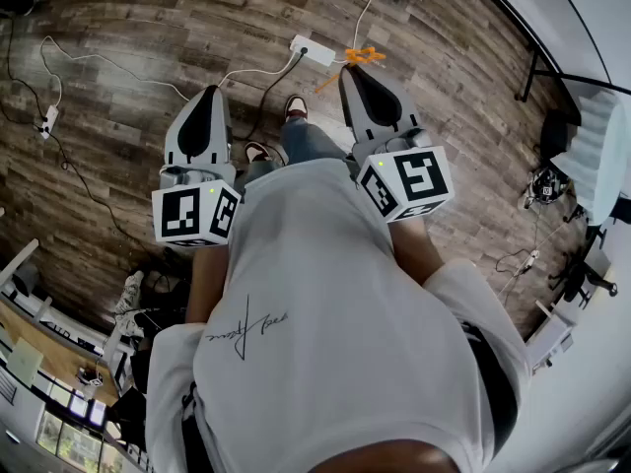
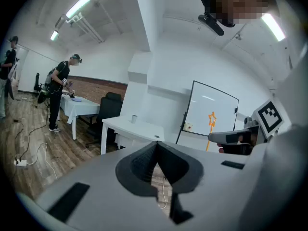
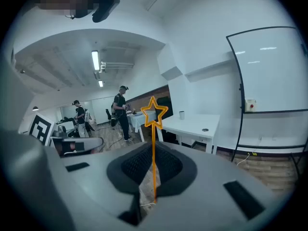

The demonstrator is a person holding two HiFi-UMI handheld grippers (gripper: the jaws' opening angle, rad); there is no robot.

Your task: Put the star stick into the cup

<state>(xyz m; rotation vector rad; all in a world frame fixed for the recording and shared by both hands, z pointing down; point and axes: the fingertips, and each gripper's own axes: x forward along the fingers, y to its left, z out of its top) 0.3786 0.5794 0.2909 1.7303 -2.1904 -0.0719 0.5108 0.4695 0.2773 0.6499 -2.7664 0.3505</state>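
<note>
Between the jaws of the right hand-held gripper point(image 3: 153, 150), the star stick point(image 3: 154, 134) stands clamped upright.

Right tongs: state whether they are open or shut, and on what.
Shut on the star stick: in the right gripper view the right tongs press together on the orange shaft, star rising above them.

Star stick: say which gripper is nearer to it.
Right. The right gripper is shut on the star stick; the left gripper, shut and empty, sits apart to its left.

Head view down; gripper views toward whiteboard point(image 2: 204, 107)
</note>
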